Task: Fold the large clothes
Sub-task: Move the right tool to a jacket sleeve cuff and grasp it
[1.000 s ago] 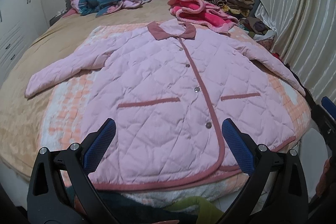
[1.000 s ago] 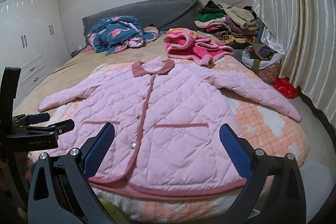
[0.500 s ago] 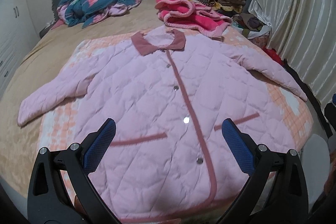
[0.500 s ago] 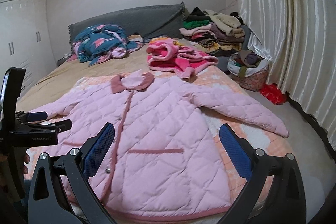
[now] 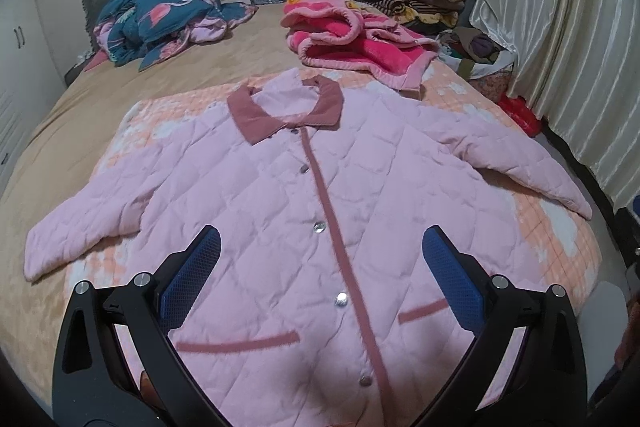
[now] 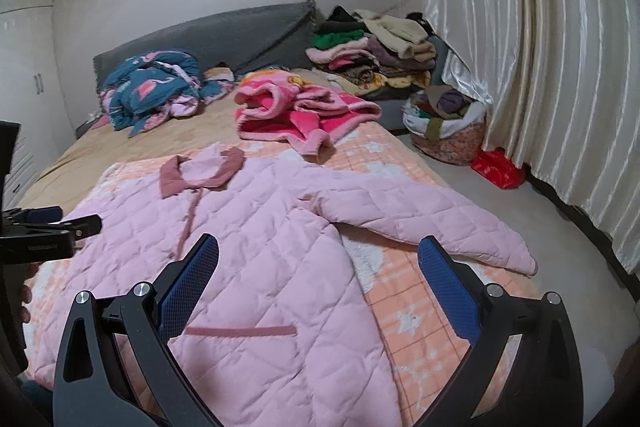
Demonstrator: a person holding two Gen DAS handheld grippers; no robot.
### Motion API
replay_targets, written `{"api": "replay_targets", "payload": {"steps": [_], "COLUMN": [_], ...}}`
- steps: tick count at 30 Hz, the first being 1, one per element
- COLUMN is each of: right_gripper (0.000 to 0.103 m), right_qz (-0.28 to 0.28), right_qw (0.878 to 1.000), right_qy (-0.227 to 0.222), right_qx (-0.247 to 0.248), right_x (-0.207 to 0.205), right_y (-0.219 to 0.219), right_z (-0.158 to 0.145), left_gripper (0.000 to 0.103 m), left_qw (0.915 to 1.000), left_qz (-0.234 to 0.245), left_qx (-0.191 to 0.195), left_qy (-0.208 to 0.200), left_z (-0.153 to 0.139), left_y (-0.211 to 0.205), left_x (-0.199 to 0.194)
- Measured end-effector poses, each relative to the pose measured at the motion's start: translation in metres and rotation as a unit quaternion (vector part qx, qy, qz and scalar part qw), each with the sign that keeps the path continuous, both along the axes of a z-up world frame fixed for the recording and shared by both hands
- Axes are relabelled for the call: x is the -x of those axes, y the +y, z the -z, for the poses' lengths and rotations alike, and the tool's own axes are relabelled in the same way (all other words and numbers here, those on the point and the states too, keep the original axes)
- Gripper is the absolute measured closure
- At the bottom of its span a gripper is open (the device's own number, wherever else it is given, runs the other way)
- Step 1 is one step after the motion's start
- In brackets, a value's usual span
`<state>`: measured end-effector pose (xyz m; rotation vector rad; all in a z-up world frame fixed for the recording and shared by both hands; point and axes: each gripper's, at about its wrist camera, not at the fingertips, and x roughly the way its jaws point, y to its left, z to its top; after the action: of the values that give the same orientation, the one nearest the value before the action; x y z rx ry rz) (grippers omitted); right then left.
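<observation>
1 pink quilted jacket [image 5: 304,211] w/ 2 pockets, 5 snaps showing. 2 loose garments behind; 1 clothes stack [image 6: 372,55], 1 basket [image 6: 448,137]. 2 grippers.

left gripper [image 5: 320,259] now further over jacket [image 5: 304,227], hem out of view | right gripper [image 6: 318,267] shifted toward right sleeve [image 6: 432,227] | jaws unchanged, skipped

no text can be read for certain. the left gripper [image 6: 60,227], seen at the edge of the right wrist view, carries a small pale print on its black body, too small and blurred to make out.
</observation>
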<state>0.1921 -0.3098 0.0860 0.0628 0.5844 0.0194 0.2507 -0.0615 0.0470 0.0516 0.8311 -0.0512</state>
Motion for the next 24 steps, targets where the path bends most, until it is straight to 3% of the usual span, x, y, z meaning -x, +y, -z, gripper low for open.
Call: {"api": "replay_targets", "payload": {"steps": [12,24], "right_gripper": [0.004,0.004], "right_qz": [0.056,0.155], "right_qw": [0.997,0.979], "right_qy": [0.036,0.093], "right_qx": [-0.035,-0.093], "right_x": [-0.058,-0.110], "right_y": [-0.033,-0.097], "right_z": [0.036,0.092], "left_gripper": [0.008,0.008], "left_qw": [0.9989,0.9964], "left_qz": [0.035,0.056], "left_qx": [-0.015,-0.033], "left_qy": [0.027,0.055], "left_z": [0.030,0.066], "left_y": [-0.043,-0.082], "left_x": [-0.053,-0.099]}}
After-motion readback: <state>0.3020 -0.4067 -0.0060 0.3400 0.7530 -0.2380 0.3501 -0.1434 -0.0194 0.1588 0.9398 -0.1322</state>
